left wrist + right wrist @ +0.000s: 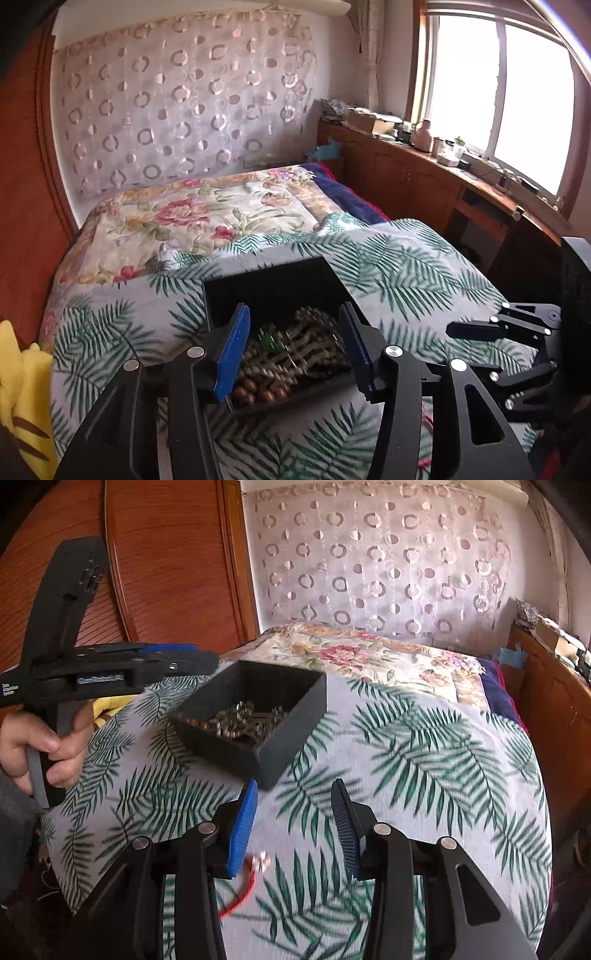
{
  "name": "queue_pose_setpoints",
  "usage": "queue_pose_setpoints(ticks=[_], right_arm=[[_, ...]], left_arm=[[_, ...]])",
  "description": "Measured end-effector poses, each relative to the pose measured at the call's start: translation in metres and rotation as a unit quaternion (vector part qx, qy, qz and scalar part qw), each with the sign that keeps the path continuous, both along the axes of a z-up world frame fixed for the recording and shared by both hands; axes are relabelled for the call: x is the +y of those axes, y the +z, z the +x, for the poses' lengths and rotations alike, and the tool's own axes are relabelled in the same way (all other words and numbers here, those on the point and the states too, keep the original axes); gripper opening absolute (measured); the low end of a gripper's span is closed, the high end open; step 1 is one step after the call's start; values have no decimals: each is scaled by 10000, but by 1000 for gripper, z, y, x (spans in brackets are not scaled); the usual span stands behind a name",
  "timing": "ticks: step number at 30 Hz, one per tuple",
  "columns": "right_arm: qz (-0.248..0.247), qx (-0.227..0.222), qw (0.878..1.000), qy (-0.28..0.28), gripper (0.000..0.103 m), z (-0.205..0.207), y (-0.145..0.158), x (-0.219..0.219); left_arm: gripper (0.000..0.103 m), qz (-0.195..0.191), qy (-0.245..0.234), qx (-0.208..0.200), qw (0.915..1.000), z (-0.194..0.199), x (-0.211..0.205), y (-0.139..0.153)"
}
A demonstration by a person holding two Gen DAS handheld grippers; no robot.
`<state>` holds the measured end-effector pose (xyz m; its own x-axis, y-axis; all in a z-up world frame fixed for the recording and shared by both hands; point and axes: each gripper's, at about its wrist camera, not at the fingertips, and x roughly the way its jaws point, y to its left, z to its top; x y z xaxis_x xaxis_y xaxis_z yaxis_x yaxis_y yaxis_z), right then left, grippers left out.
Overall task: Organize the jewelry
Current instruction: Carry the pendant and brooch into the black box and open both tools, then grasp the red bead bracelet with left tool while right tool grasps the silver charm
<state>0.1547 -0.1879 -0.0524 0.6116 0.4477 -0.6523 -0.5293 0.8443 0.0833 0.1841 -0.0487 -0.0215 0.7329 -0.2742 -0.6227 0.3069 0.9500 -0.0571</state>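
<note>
A black open box (273, 284) (291, 716) sits on a leaf-print cloth and holds several bead bracelets (295, 343) (240, 716). My left gripper (293, 314) is open and empty, its blue pads just above the box's beads. My right gripper (293, 790) is open and empty, just right of and in front of the box. A red cord bracelet with a small silver charm (258, 864) lies on the cloth below the right gripper, next to its left pad. The left gripper (184, 661) and the hand holding it show in the right wrist view; the right gripper (480, 328) shows in the left wrist view.
The leaf-print cloth (424, 760) covers the near end of a bed with a floral quilt (207, 218). A wooden wardrobe (166, 561) stands to the left. A wooden cabinet ledge (424, 166) with bottles and boxes runs under the window on the right. A yellow plush (18, 373) lies at the left.
</note>
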Motion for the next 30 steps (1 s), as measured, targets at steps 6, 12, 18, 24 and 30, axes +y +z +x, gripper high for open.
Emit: queue_pose_setpoints(ticks=[6,12,18,24,30], right_arm=[[53,103,9999,-107,44,-24,-15,-13],[62,183,9997,-122,44,-44,-27,-16],[-40,201,9997,-155,44,-60,-35,-16],[33,250,9994,-231,44,-64,-40,-22],[89,236,9994,-245,44,-65,-41,-24]], left_arm=[[48,29,-263,94,9996,-35,-11,-17],[48,52,-487,431,9979,-59,-23,-48],[20,111,-828,757,9936,-65,-39,-69],[20,240,-1022,846,9909,-65,-53,-77],[20,387,-1139,956,9881,-59,-65,-84]])
